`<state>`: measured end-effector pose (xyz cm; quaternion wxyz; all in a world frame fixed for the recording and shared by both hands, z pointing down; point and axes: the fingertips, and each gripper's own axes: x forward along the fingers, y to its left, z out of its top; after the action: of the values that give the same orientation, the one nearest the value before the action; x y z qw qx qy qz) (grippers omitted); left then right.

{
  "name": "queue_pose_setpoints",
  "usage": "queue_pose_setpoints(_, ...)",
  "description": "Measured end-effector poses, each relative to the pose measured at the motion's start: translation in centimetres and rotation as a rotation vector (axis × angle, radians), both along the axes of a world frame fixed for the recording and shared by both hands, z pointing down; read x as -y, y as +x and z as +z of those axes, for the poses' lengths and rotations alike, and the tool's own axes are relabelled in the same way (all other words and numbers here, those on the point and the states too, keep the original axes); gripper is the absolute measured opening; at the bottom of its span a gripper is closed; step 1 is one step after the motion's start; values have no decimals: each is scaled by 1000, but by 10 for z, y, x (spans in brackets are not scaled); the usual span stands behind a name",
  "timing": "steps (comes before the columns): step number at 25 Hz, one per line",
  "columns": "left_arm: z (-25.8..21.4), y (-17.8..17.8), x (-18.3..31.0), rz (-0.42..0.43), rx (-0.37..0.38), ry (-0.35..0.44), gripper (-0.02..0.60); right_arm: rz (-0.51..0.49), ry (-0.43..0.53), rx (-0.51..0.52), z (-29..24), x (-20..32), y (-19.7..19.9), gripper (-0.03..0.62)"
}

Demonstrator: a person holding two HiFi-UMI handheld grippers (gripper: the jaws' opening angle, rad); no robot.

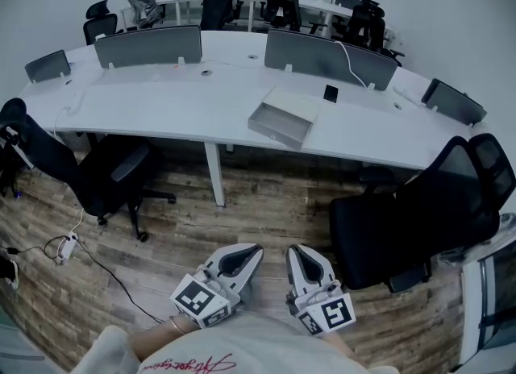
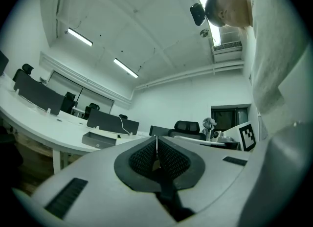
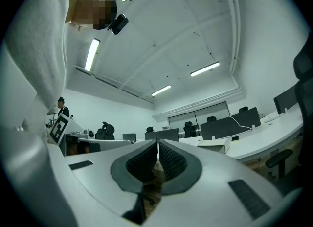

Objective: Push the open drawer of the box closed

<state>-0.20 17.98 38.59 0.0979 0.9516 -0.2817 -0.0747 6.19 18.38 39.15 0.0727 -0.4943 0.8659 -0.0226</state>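
- Left gripper, at 6 o'clock in the head view and close to the person's body: jaws pressed together, nothing between them, as its own view confirms.
- Right gripper, just beside it: jaws likewise closed and empty.
- Wood-plank floor lies between the grippers and the desk. A black mesh office chair stands at 2 o'clock, another black office chair at 10 o'clock.
- Flat grey metal box with its open drawer sits at 12 o'clock near the front edge of the curved white desk, well apart from both grippers. It also shows in the left gripper view.
- Drawer contents: nothing visible inside. At this range I can't rule out small items.
- Assessment: the approach has not begun. I recommend stepping in between the chairs, keeping the jaws closed as a blunt pusher, meeting the drawer front centrally and pressing squarely along its slide. An off-centre push risks skewing the drawer or shifting the box across the desk.
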Motion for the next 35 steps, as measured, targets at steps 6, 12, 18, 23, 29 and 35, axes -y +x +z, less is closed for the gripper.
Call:
queue_pose_setpoints(6, -3, 3, 30, 9, -11, 6, 18, 4, 3, -17, -3, 29, 0, 23)
queue_pose_setpoints(12, -4, 6, 72, 21, -12, 1, 18, 15, -9, -18, -2, 69, 1, 23)
queue_pose_setpoints(18, -7, 5, 116, 26, -15, -14, 18, 3, -25, -21, -4, 112, -6, 23)
queue_pose_setpoints(23, -9, 1, 152, 33, -9, -20, 18, 2, -32, -21, -6, 149, -12, 23)
queue_pose_setpoints(29, -4, 0, 194, 53, 8, -37, 18, 14, -43, -10, -4, 190, -15, 23)
queue_pose_setpoints(35, 2, 0, 229, 88, 20, -53, 18, 27, -47, -2, 2, 227, -21, 23)
